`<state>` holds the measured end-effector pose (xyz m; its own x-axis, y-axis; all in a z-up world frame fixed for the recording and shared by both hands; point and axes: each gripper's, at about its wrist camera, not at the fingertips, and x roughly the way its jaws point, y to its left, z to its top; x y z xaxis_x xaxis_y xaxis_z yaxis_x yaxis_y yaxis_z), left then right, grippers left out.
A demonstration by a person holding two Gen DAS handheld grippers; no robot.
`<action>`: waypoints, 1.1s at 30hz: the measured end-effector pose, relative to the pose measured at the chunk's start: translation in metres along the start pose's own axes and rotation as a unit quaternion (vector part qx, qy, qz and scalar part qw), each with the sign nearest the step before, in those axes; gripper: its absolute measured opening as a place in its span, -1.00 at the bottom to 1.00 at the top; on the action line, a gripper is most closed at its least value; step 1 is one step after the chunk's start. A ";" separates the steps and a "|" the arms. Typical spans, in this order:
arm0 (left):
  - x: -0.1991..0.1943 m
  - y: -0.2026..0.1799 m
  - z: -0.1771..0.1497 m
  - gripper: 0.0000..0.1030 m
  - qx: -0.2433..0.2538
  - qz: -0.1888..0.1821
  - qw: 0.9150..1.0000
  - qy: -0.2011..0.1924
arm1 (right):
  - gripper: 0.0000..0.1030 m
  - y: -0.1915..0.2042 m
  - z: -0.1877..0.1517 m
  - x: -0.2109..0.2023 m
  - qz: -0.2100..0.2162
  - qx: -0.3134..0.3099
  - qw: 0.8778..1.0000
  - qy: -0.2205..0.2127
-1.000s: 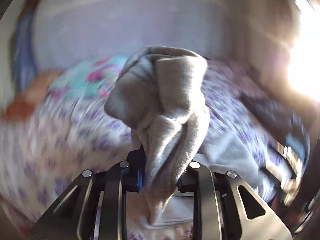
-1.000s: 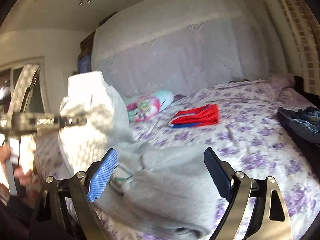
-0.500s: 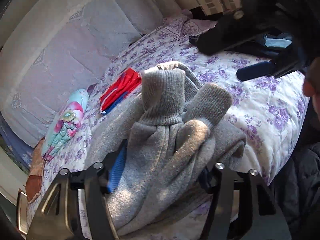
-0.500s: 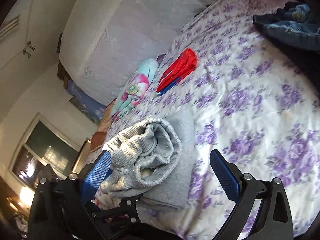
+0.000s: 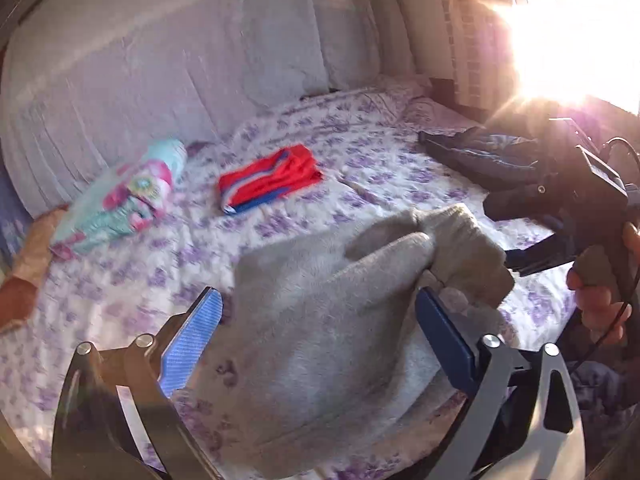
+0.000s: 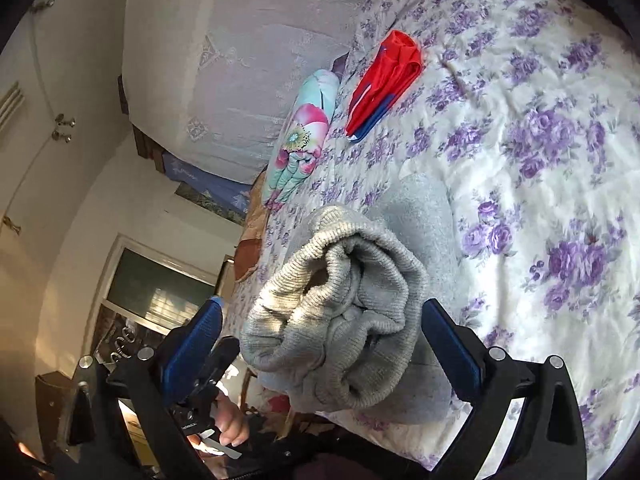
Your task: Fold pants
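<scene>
Grey sweatpants [image 5: 320, 340] lie folded in a thick bundle on the flowered bed near its front edge, ribbed cuffs on top at the right [image 6: 344, 320]. My left gripper [image 5: 320, 332] is open, its blue pads either side of the bundle and apart from it. My right gripper [image 6: 324, 340] is open too, its pads flanking the cuff end without pressing it. In the left wrist view the right gripper [image 5: 560, 216] and the hand holding it show beside the cuffs.
The bedspread [image 5: 380, 160] is white with purple flowers. Folded red shorts [image 5: 272, 180] and a turquoise flowered pillow [image 5: 128, 196] lie toward the headboard [image 5: 180, 64]. Dark blue clothing [image 5: 488, 156] lies at the right. Sun glare fills the upper right.
My left gripper has let go of the grey pants and opened wide. The bundle now rests on the bed. My right gripper has moved in around the cuff end.
</scene>
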<state>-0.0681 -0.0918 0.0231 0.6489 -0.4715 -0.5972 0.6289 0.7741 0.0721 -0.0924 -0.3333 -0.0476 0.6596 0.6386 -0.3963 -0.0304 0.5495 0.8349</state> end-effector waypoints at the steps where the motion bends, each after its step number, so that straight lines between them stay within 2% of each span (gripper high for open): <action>1: 0.010 0.001 -0.007 0.78 -0.017 -0.045 0.999 0.017 | 0.93 0.004 0.000 0.004 -0.018 -0.010 1.000 0.008; 3: 0.033 -0.012 -0.018 0.78 -0.017 -0.087 0.995 0.052 | 0.93 0.012 -0.010 0.022 -0.086 -0.052 0.994 0.044; 4: 0.041 -0.023 -0.025 0.78 -0.004 -0.097 0.993 0.067 | 0.68 0.018 -0.016 0.030 -0.133 -0.088 0.986 0.050; 5: 0.047 -0.036 -0.033 0.78 0.009 -0.092 0.993 0.078 | 0.13 0.023 -0.021 0.032 -0.157 -0.122 0.979 0.051; 6: 0.050 -0.044 -0.037 0.78 0.021 -0.079 0.994 0.079 | -0.05 0.030 -0.024 0.028 -0.166 -0.146 0.974 0.046; 7: 0.049 -0.049 -0.039 0.78 0.030 -0.082 0.993 0.078 | -0.17 0.040 -0.027 0.020 -0.175 -0.175 0.968 0.037; 8: 0.044 -0.051 -0.040 0.78 0.031 -0.094 0.992 0.074 | -0.20 0.050 -0.030 0.011 -0.189 -0.210 0.959 0.026; 9: 0.042 -0.051 -0.038 0.78 0.027 -0.115 0.990 0.076 | -0.20 0.049 -0.032 0.009 -0.201 -0.215 0.955 0.027; 10: 0.042 -0.049 -0.038 0.78 0.019 -0.134 0.988 0.081 | -0.18 0.036 -0.032 0.013 -0.205 -0.191 0.959 0.042; 11: 0.045 -0.047 -0.039 0.79 0.016 -0.139 0.986 0.088 | -0.10 0.016 -0.032 0.022 -0.202 -0.158 0.965 0.062; 12: 0.051 -0.047 -0.042 0.79 0.017 -0.140 0.985 0.096 | -0.03 -0.008 -0.033 0.027 -0.180 -0.116 0.974 0.069; 13: 0.053 -0.046 -0.044 0.79 0.018 -0.143 0.985 0.099 | 0.04 -0.019 -0.033 0.026 -0.153 -0.094 0.982 0.058; 15: 0.043 -0.039 -0.043 0.79 0.016 -0.151 0.984 0.093 | 0.10 -0.019 -0.031 0.018 -0.131 -0.084 0.987 0.042; 16: 0.034 -0.032 -0.042 0.79 0.006 -0.160 0.983 0.090 | 0.24 -0.015 -0.031 0.012 -0.124 -0.087 0.988 0.034; 19: -0.001 0.009 -0.036 0.79 -0.042 -0.174 0.982 0.064 | 0.93 -0.011 -0.030 -0.015 -0.119 -0.081 0.990 -0.008; 22: -0.029 0.071 -0.039 0.91 -0.123 -0.162 0.978 0.036 | 0.93 -0.023 -0.028 -0.020 -0.063 -0.054 0.996 0.008; 24: -0.014 0.114 -0.049 0.91 -0.195 -0.158 0.966 0.055 | 0.93 -0.030 -0.028 -0.013 -0.055 -0.042 0.997 0.017; 25: -0.001 0.133 -0.057 0.90 -0.237 -0.163 0.955 0.071 | 0.93 -0.033 -0.029 -0.005 -0.053 -0.037 0.997 0.030; 28: 0.042 0.151 -0.078 0.90 -0.313 -0.228 0.915 0.112 | 0.93 -0.034 -0.030 0.023 -0.061 -0.039 0.995 0.066; 29: 0.056 0.145 -0.080 0.90 -0.313 -0.249 0.908 0.127 | 0.93 -0.033 -0.028 0.031 -0.064 -0.040 0.995 0.072; 32: 0.095 0.123 -0.078 0.90 -0.294 -0.259 0.904 0.172 | 0.93 -0.032 -0.018 0.052 -0.074 -0.030 0.993 0.084; 33: 0.109 0.117 -0.077 0.90 -0.296 -0.271 0.896 0.188 | 0.93 -0.030 -0.016 0.058 -0.071 -0.033 0.993 0.091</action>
<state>0.0432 -0.0207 -0.0954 0.0562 -0.7571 -0.6508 0.3993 0.6145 -0.6804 -0.0656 -0.3045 -0.1021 0.5138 0.6353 -0.5765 0.0003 0.6719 0.7407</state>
